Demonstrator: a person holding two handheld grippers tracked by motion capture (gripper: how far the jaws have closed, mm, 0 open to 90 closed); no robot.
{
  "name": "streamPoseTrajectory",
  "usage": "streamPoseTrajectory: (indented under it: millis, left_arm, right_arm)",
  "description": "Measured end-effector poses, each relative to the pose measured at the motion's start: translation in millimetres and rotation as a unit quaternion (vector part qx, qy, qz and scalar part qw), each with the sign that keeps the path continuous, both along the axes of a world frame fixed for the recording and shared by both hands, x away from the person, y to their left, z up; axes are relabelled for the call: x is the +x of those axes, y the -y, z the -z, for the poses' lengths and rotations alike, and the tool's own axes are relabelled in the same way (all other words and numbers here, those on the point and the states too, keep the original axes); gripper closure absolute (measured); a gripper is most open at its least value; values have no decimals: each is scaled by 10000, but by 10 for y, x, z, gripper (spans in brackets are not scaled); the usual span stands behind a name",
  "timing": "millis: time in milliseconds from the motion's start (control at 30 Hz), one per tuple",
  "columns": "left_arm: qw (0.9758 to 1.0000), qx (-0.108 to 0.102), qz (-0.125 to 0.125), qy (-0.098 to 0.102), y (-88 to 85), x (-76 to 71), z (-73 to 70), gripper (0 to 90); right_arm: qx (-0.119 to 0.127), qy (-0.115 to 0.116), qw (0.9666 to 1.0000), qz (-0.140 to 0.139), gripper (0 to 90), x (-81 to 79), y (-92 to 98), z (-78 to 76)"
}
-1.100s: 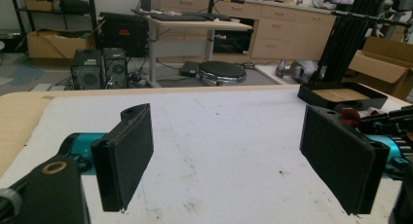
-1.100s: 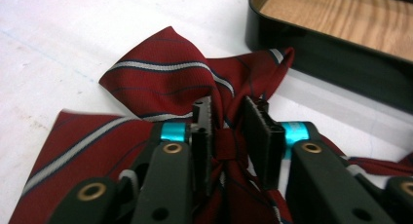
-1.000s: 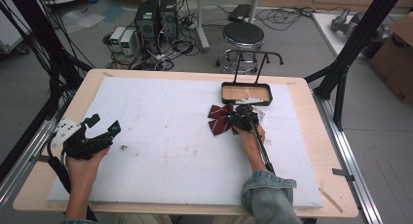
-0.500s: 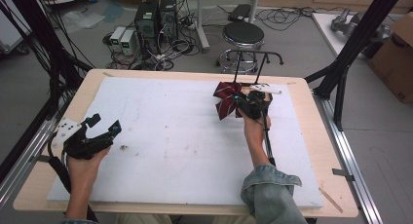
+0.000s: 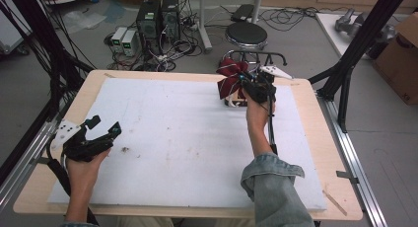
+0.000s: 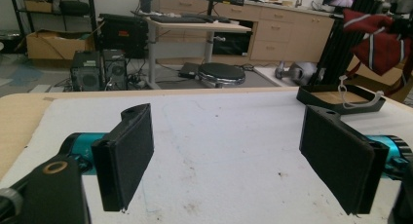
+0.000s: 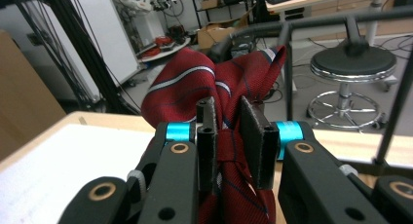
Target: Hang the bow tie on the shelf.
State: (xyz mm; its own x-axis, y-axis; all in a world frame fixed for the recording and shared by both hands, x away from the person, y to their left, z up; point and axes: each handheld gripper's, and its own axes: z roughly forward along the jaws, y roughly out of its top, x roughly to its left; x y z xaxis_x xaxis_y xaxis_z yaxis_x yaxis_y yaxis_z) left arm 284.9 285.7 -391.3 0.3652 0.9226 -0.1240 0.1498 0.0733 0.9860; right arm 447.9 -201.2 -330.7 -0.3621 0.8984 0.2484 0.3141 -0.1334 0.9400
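The right gripper is clenched on a dark red bow tie with thin pale stripes, held in the air above the far right part of the bench. In the right gripper view its two black pads squeeze the bow tie at the narrow central knot, and the cloth fans out beyond and above the jaws, one wing spreading to the left, the other rising to a point at the upper right. In the high view the bow tie's long axis runs roughly from near to far, its wings bunched to the left of the gripper. Beneath it a black tray sits on the white foam mat. The left gripper rests low near the bench's left edge, jaws wide apart and released, nothing between its pads.
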Motion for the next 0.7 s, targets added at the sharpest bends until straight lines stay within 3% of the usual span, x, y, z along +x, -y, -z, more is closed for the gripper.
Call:
streamPoseTrajectory:
  millis: [300,533,600,700]
  left_arm:
    - [10000,6,-19,-17,-21,4,9,203]
    - [10000,-8,-50,-10,-45,12,13,203]
    - [10000,-11,-53,-6,-46,13,12,203]
    - [10000,-7,-50,-7,-45,15,10,203]
  right_arm:
    - [43,62,9995,-308,771,166,-137,-223]
    - [-93,172,9981,-578,771,319,-297,-388]
    - [-86,258,9982,-529,771,380,-301,-427]
    - [-127,190,9985,-488,771,459,-308,-460]
